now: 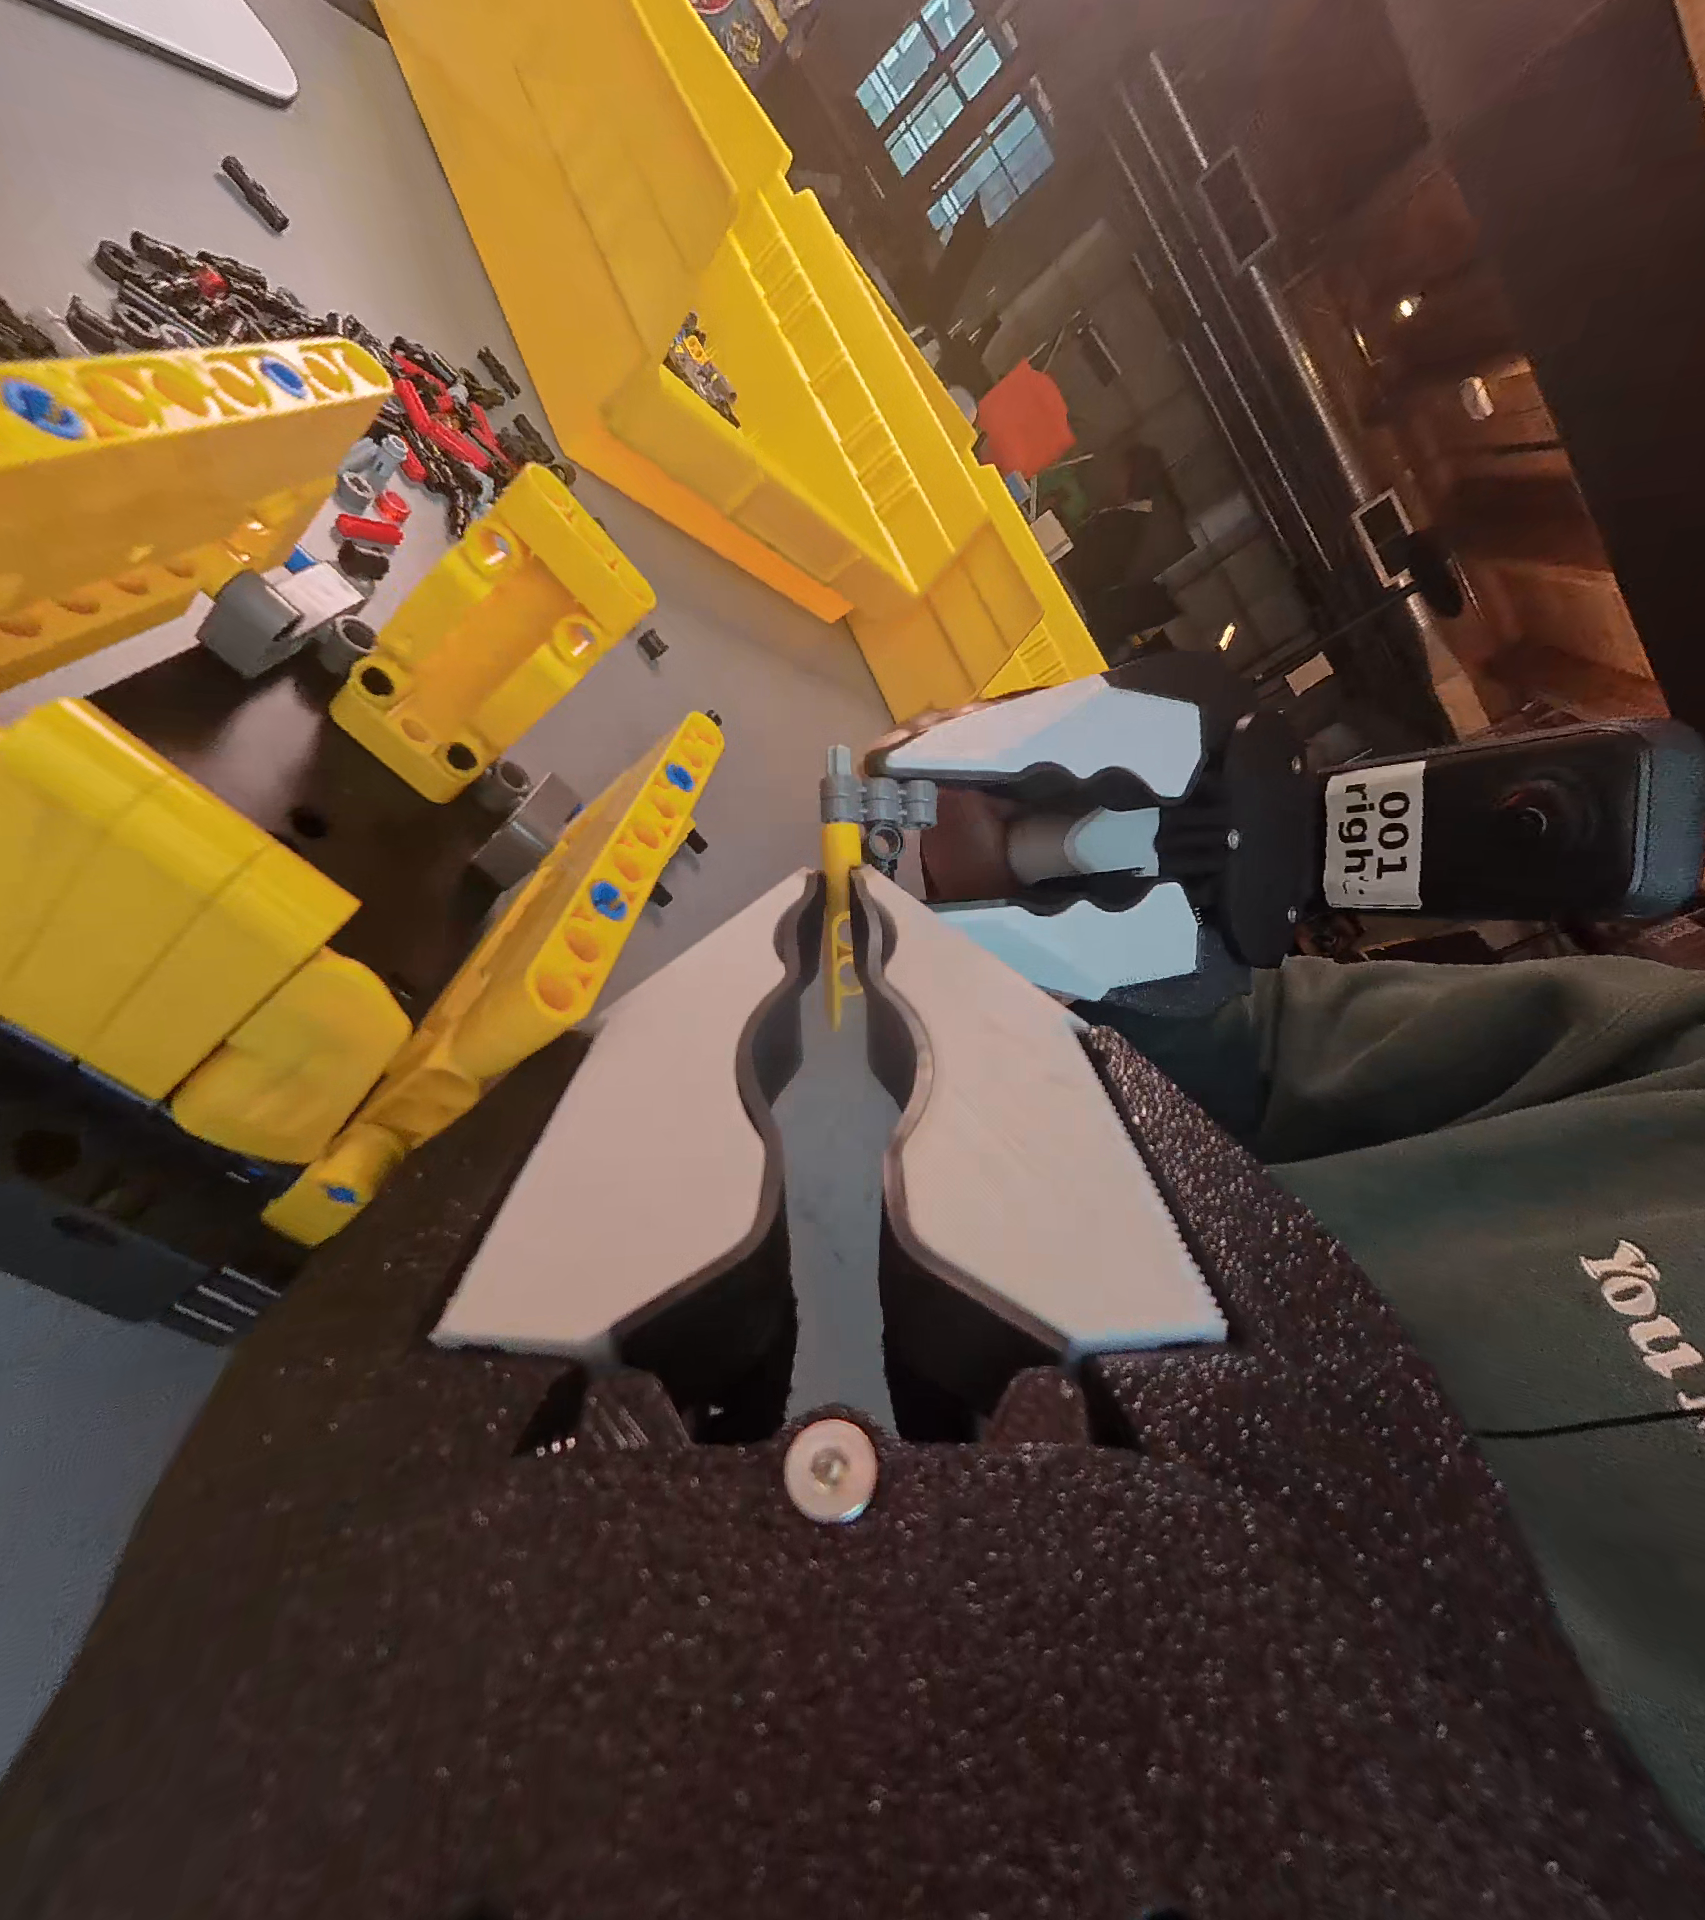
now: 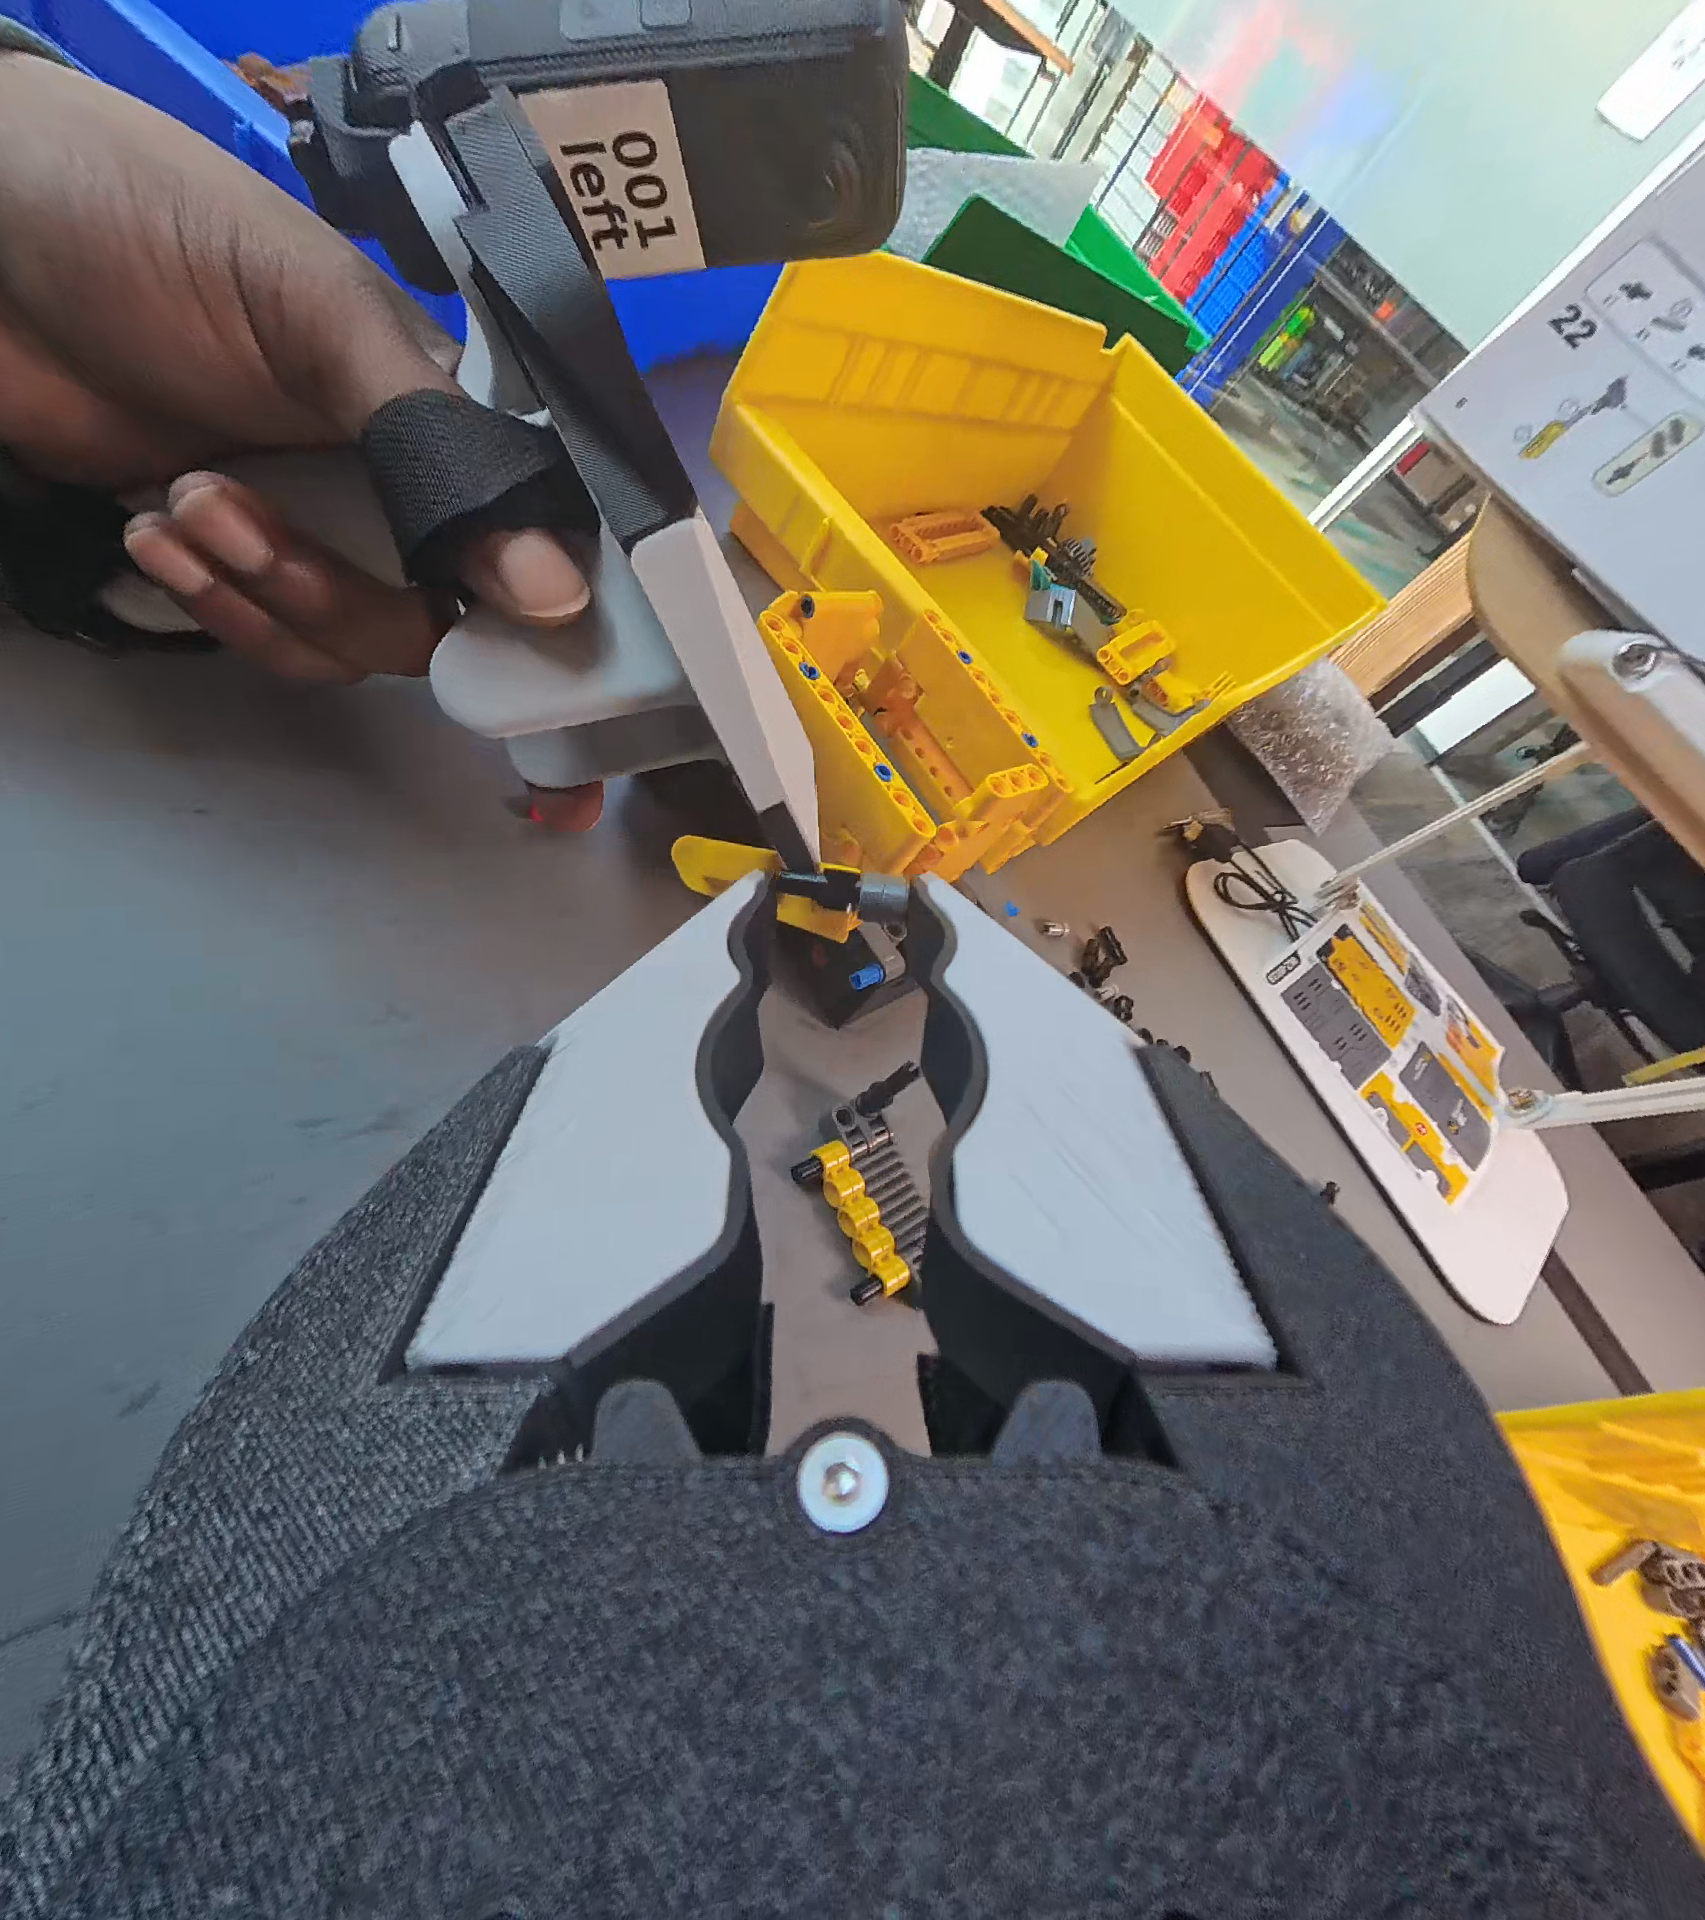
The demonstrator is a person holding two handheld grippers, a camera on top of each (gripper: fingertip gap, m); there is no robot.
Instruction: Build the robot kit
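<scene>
A: What takes up most of the table (image 2: 152, 935)?

B: The yellow bins. One yellow bin (image 2: 1066, 499) lies tipped on its side with loose parts in it, and the half-built yellow model (image 1: 100, 831) sits in front of it. An instruction sheet (image 2: 1388, 1049) lies flat to the right, and a second booklet stands propped above it.

A: And smaller than that?

B: A scatter of black and red pins (image 1: 204, 301) past the model, and a short yellow and grey sub-assembly (image 2: 863, 1205) on the table below the right gripper's fingers, not touched.

A: What has the left gripper (image 1: 835, 883) got?

B: Its fingers are closed almost fully on a thin yellow beam (image 1: 840, 935). The beam's long axis runs straight out along the fingers, and its far end stands just clear of the tips.

A: What sits on that far end?

B: A small grey connector (image 1: 879, 805), set crosswise to the beam.

A: Where is the right gripper (image 2: 843, 899)?

B: It comes in from the side, at right angles to the beam. Its jaws are partly apart, with the grey connector lying between the tips. One tip looks to touch it; I cannot tell whether both press on it.

A: So which is nearer the piece?

B: Both meet there: the left holds the beam, and the right brackets the connector at its end.
</scene>
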